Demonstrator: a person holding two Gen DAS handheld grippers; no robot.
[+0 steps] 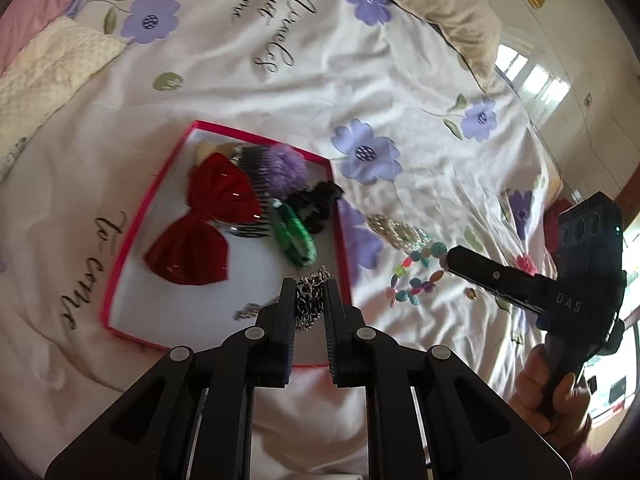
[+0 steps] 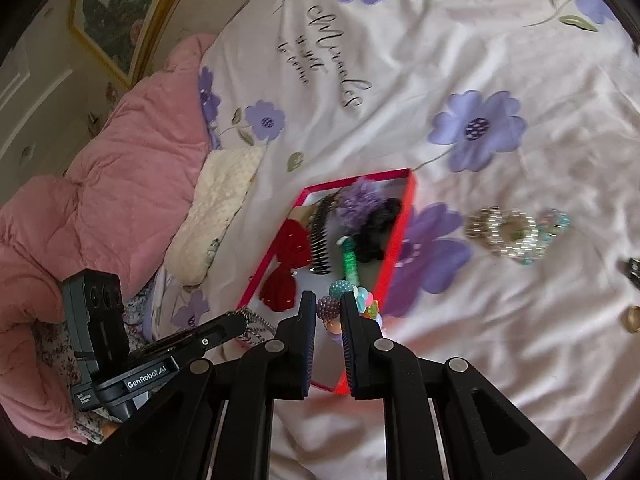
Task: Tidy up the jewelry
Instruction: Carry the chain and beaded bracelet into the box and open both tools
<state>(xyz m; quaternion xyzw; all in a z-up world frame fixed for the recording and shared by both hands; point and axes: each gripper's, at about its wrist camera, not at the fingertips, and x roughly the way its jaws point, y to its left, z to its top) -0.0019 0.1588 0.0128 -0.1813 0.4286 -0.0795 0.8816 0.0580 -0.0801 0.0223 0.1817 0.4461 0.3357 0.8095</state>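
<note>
A red-rimmed box with a white floor lies on the flowered bedspread. It holds a red bow, a black comb, a purple pom-pom, a black scrunchie and a green bangle. My left gripper is shut on a silver chain above the box's near right corner. My right gripper is shut on a multicoloured bead bracelet beside the box's right wall; the bracelet also shows in the left wrist view.
A silvery beaded bracelet and a turquoise bead piece lie on the bedspread right of the box. A gold ring lies further right. A pink quilt and cream pillow are at the left.
</note>
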